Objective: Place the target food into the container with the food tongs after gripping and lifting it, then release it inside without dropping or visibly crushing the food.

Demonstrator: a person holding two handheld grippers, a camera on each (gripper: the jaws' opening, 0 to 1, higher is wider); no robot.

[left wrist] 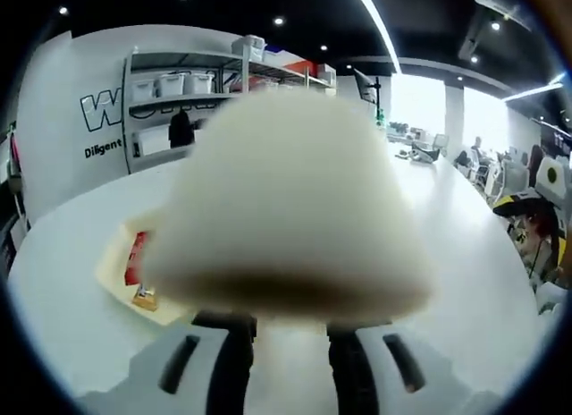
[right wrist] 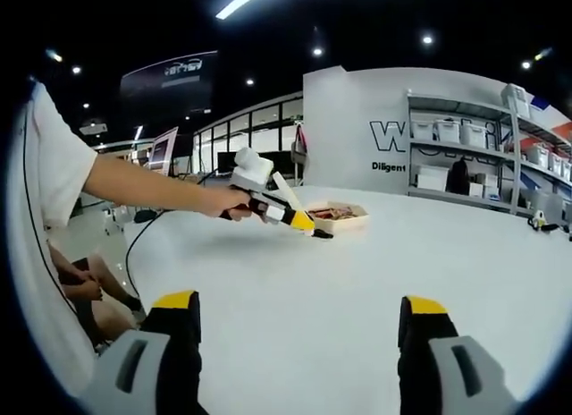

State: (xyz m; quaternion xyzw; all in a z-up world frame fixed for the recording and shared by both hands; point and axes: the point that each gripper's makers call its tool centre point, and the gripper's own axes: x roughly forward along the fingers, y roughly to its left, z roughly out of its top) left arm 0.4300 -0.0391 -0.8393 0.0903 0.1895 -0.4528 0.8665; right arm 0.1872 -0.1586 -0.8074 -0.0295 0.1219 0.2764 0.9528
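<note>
In the left gripper view my left gripper (left wrist: 288,330) has its fingers clenched on a pale, rounded, soft steamed bun (left wrist: 288,209), held up close to the lens at centre. Behind it, at 9 o'clock, a shallow cream tray (left wrist: 116,276) rests on the white round desk (left wrist: 465,254). In the right gripper view my right gripper (right wrist: 299,330) hangs over the desk with its yellow-tipped fingers (right wrist: 176,300) released and spread wide. At 11 o'clock a person's hand (right wrist: 225,203) holds the left gripper beside the tray.
</note>
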